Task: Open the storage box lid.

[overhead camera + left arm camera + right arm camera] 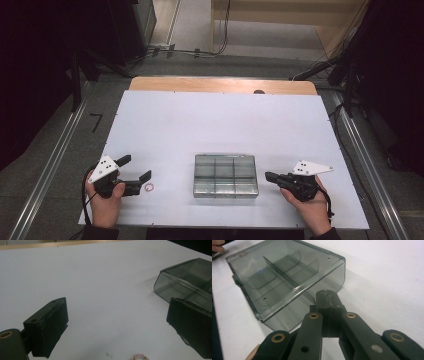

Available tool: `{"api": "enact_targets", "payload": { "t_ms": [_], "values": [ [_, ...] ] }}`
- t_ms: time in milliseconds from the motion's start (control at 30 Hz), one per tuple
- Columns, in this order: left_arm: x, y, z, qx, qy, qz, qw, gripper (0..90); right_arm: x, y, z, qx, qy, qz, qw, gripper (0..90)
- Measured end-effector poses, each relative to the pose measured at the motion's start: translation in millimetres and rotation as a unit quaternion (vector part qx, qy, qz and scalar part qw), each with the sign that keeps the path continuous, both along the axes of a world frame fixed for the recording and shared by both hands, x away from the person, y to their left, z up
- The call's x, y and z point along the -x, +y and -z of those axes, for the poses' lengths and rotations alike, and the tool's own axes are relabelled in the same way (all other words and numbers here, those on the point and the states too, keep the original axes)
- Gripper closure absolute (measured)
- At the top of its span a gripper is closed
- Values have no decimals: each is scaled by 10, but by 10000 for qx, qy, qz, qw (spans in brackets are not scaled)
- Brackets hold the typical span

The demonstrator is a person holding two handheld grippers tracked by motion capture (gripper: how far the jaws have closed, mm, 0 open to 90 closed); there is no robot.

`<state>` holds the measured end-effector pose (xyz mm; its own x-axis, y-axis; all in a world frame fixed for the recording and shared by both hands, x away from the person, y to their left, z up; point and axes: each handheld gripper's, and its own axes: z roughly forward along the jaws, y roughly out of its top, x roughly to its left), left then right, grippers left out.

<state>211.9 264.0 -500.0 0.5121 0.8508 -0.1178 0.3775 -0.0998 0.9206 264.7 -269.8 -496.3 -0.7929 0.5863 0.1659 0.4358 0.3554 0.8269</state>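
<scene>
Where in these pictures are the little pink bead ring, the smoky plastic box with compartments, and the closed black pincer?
bead ring [149, 188], high view, on its beaded loop.
compartment box [225, 196], high view, on its near wall.
right gripper [327, 293], right gripper view, at the closed tips, by the box's wall.

Left gripper [136, 169] gapes; right gripper [268, 175] closed (empty).

A: What kind of place?
B: A lab recording station: white-topped bench [220, 125] beyond both tongs, aluminium rails [47, 170] flanking it, cables [190, 51] across the grey floor [195, 22] behind.
</scene>
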Motion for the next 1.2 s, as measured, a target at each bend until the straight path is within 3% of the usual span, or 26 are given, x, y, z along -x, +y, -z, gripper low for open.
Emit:
{"api": "enact_targets", "payload": {
  "t_ms": [100, 400, 433, 500, 533, 633, 767, 833, 1067, 1200],
  "values": [
    [34, -76, -76, -36, -77, 33, 10000, 117, 19, -27, -37, -27, 14, -51, 10000, 883],
    [140, -406, -217, -301, -181, 173, 9992, 545, 133, 17, -75, 143, -67, -334, 9993, 882],
    [158, -485, -233, -451, -169, 248, 9985, 600, 145, 14, -78, 137, -43, -353, 9993, 882],
    [169, -532, -235, -517, -187, 311, 9980, 710, 166, -4, -81, 79, -23, -376, 9993, 882],
    [176, -578, -235, -560, -165, 405, 9975, 710, 166, -4, -81, 79, -23, -376, 9993, 882],
    [186, -716, -223, -514, -61, 703, 9962, 860, 199, -35, -90, 57, -68, -328, 9994, 883],
    [196, -941, -215, -468, 132, 1147, 9922, 896, 210, -28, -73, 131, -43, -455, 9989, 883],
    [195, -984, -208, -477, 206, 1192, 9915, 897, 217, -16, -59, 206, -41, -538, 9983, 884],
    [167, -1169, -88, -500, 591, 1537, 9851, 897, 222, 35, -9, 392, 48, -749, 9964, 884],
    [151, -1211, -46, -581, 695, 1557, 9836, 897, 216, 54, 9, 418, 99, -816, 9957, 884]
  ]
}}
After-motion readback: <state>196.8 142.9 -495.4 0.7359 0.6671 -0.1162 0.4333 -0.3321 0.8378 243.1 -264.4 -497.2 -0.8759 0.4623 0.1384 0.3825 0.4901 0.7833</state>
